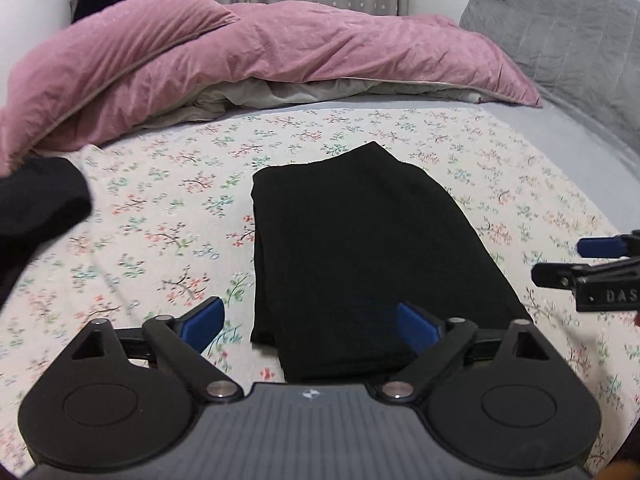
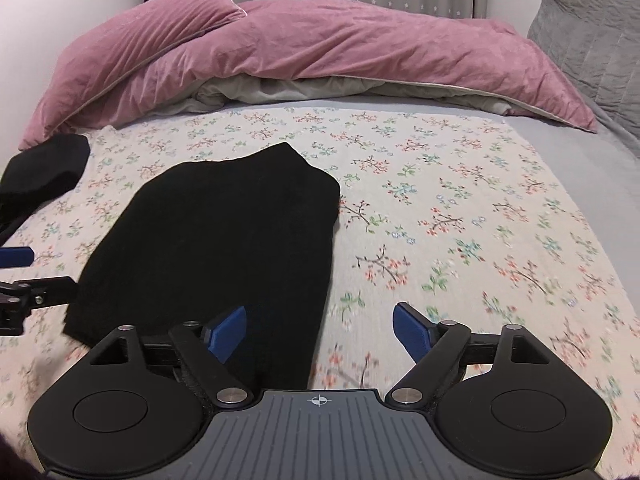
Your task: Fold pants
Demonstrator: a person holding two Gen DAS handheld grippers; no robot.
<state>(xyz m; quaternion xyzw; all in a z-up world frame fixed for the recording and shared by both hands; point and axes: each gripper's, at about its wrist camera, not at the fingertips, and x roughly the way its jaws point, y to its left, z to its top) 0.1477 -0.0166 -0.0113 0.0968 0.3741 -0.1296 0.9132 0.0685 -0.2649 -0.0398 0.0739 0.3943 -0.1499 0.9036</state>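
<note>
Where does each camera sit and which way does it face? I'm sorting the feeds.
Left wrist: on the left tool, facing across the bed at the folded pants straight ahead; own open fingers show, the right tool at its right edge.
Right wrist: on the right tool, facing the same way; the pants lie left of center, the left tool at its left edge.
Shared: pants, floral sheet, pink duvet.

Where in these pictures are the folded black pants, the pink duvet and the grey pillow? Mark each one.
folded black pants (image 1: 352, 248), left wrist view, middle of the top layer.
pink duvet (image 2: 280, 48), right wrist view, middle of its crumpled top.
grey pillow (image 1: 560, 28), left wrist view, centre of its quilted face.
</note>
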